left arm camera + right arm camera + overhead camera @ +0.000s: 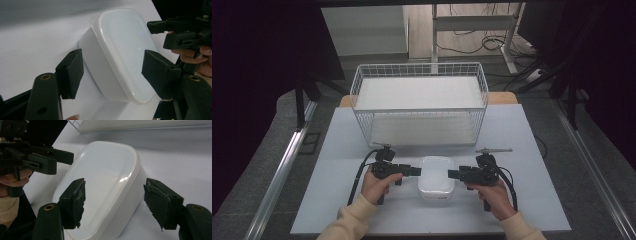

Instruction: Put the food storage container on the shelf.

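The white lidded box [436,178] sits on the desk [337,165] between both tongs [414,171] [453,174], each wide open. Smooth, likely slippery plastic: best gripped under the lid's rim.

White box's [100,187] near end cut off

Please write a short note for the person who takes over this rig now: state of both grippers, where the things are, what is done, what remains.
Left gripper: open, at the left side of the white lidded box, jaws not closed on it.
Right gripper: open, at the box's right side, also not gripping.
The box rests on the white table, lid on, in front of the wire basket.
Done: both grippers brought to the box.
Left: probably close both on the box and lift it, perhaps toward the basket; nothing is held yet.
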### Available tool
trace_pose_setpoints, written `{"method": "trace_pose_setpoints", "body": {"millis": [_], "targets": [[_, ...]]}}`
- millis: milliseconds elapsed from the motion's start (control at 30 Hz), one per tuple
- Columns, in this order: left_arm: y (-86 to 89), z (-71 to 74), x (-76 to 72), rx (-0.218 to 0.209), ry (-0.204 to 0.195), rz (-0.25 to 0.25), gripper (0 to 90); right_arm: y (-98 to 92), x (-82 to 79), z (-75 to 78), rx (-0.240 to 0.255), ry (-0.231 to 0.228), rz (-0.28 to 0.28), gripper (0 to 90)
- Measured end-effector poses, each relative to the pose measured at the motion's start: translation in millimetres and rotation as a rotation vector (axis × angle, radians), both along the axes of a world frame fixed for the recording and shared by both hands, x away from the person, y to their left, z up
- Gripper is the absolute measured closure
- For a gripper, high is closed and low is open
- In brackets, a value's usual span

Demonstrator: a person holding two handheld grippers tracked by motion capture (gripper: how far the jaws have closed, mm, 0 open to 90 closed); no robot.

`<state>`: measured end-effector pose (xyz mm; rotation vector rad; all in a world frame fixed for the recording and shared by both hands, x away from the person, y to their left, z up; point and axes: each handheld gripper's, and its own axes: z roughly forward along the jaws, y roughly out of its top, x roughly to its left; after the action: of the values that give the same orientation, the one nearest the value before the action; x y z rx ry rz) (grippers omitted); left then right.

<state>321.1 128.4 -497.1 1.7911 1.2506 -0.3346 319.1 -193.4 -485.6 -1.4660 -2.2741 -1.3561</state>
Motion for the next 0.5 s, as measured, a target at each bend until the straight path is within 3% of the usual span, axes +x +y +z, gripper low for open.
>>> {"method": "trace_pose_setpoints", "body": {"millis": [133,333,500], "targets": [[-1.8,-4.0,3.0,-0.005,0.016,-0.01,36.9,0.9,0.9,-3.9,0.001,0.01,0.004,37.1],[-12.3,-8.7,1.8,-0.021,0.039,-0.044,52.7,4.5,-0.7,-9.8,0.011,0.032,0.018,49.3],[-11.4,-3.1,-2.9,0.001,0.022,-0.034,62.0,-1.2,-2.2,-8.6,0.035,0.045,0.024,60.6]]}}
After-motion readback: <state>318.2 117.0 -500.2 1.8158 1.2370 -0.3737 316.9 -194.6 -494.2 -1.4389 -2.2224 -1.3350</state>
